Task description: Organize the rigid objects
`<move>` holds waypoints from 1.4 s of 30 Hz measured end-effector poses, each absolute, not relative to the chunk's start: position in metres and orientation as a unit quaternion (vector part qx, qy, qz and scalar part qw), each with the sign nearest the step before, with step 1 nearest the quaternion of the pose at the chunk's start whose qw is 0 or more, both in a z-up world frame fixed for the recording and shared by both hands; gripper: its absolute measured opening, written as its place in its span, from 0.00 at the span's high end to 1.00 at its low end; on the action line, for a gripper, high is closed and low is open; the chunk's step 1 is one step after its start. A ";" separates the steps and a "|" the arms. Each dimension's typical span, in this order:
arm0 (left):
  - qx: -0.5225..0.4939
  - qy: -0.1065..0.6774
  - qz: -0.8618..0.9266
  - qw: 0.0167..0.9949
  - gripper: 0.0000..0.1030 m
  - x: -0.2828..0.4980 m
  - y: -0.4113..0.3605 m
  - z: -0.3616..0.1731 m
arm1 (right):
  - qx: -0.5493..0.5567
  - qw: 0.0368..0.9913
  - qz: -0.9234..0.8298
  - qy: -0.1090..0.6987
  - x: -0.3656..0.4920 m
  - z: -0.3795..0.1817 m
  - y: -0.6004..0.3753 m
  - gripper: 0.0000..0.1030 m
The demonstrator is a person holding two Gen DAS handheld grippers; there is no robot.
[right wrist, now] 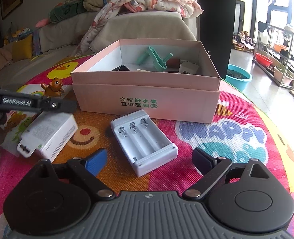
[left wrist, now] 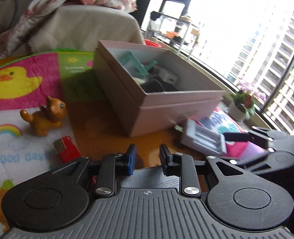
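An open pink cardboard box (right wrist: 147, 91) (left wrist: 123, 99) stands on the colourful mat and holds a teal plastic piece (right wrist: 154, 58), a white cube charger (right wrist: 187, 67) and a dark band. In front of it lies a white three-slot battery holder (right wrist: 145, 141) (left wrist: 204, 139), between the wide-open fingers of my right gripper (right wrist: 149, 157), untouched. A white power adapter (right wrist: 47, 133) lies to the left, under my left gripper (left wrist: 147, 157). The left jaws stand open by a narrow gap with only mat showing between them. A brown toy animal (left wrist: 45, 117) and a red USB stick (left wrist: 67, 149) lie further left.
A sofa with a patterned blanket (right wrist: 147, 2) rises behind the box. A potted plant (left wrist: 240, 103) stands by the window. On the floor to the right are a blue basin (right wrist: 238, 77) and a red basin (right wrist: 263, 58). The mat's round edge curves along the right.
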State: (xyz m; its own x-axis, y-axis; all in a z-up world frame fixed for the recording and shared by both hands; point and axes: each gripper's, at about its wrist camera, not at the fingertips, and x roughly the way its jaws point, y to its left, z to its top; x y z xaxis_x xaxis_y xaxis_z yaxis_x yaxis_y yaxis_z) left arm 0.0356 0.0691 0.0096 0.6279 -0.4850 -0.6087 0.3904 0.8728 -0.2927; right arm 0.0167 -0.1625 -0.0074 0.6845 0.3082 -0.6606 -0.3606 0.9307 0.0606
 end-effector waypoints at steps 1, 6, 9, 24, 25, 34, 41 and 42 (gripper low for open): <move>-0.063 0.353 -0.248 0.900 0.73 0.028 0.068 0.011 | -0.035 0.917 0.183 0.353 0.017 -0.007 -0.163 0.10; -0.048 0.288 -0.148 0.945 0.70 0.012 0.090 0.034 | -0.032 0.917 0.184 0.353 0.017 -0.007 -0.165 0.09; -0.088 0.269 -0.069 0.957 0.70 0.027 0.121 0.041 | -0.033 0.917 0.184 0.353 0.017 -0.007 -0.164 0.09; -0.244 0.333 -0.181 0.893 0.65 0.055 0.155 0.004 | -0.033 0.917 0.182 0.353 0.017 -0.007 -0.163 0.09; -0.228 0.336 -0.191 0.894 0.65 0.048 0.149 0.005 | -0.034 0.917 0.182 0.353 0.017 -0.007 -0.163 0.09; -0.041 0.306 -0.156 0.938 0.63 0.006 0.108 0.021 | -0.037 0.917 0.180 0.354 0.017 -0.008 -0.162 0.09; -0.084 0.341 -0.149 0.924 0.64 -0.020 0.132 0.030 | -0.061 0.907 0.196 0.369 0.021 -0.010 -0.155 0.00; -0.075 0.354 -0.159 0.919 0.64 -0.025 0.127 0.026 | -0.063 0.905 0.199 0.370 0.021 -0.009 -0.155 0.00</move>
State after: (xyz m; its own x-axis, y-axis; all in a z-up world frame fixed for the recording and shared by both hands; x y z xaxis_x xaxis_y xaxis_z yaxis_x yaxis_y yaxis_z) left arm -0.0245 0.1274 0.0264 0.6993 -0.3455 -0.6258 0.2393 0.9381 -0.2505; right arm 0.0214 -0.1553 -0.0094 0.6470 0.3129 -0.6953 -0.4062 0.9132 0.0330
